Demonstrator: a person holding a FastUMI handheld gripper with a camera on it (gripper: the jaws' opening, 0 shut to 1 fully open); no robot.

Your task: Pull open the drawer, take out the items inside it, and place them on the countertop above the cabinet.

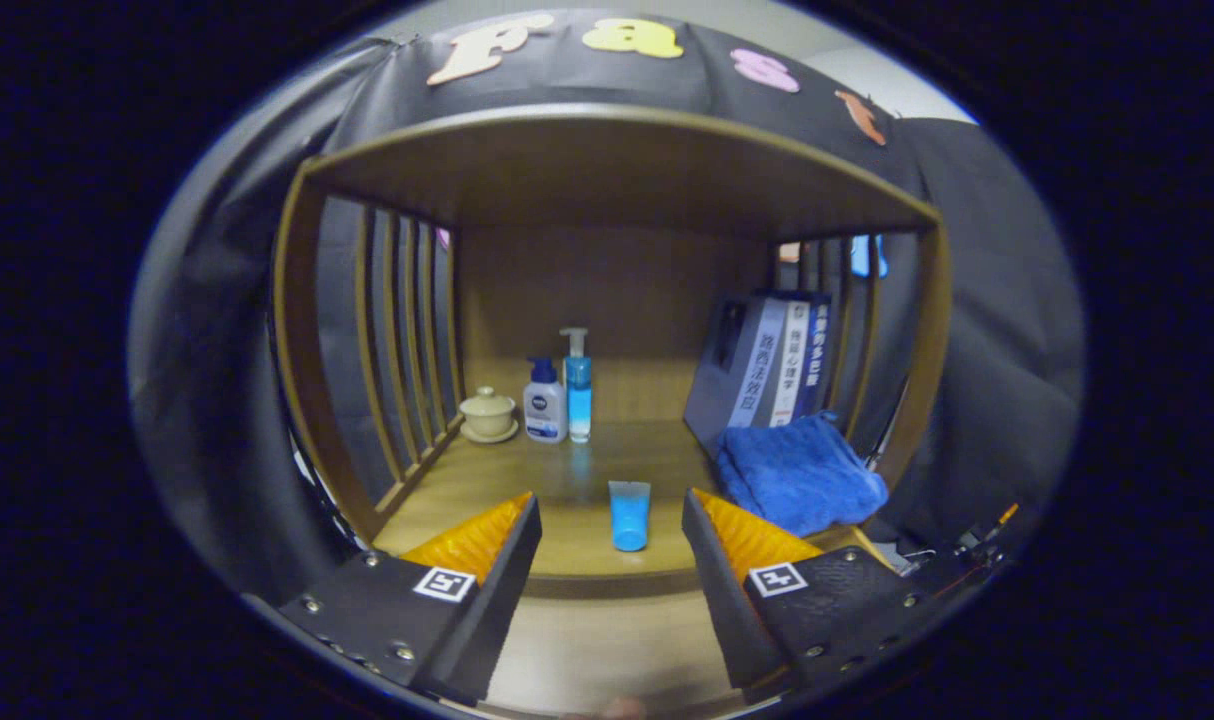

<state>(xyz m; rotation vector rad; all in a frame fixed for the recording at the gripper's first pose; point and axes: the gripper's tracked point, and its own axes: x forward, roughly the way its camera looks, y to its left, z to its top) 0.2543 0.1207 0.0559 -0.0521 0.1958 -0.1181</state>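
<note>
Gripper view: gripper [612,510] spread wide, nothing held, fingers hovering abt level w/ the countertop [567,480] front edge. Blue tube [629,513] lies on the countertop btwn the fingertips, at 12 o'clock, touching neither finger; prob. set there as an item out of the drawer, fingers parted to let go, tho that's a guess. Blue towel [797,475] folded at 2 o'clock, just beyond the right finger, w/ books [782,365] leaning behind it. Pump bottles [559,395] and lidded cup [488,412] stand at 11 o'clock, well back by the slatted side. Drawer: can't tell where it is; pale surface under the fingers is unclear.
</note>
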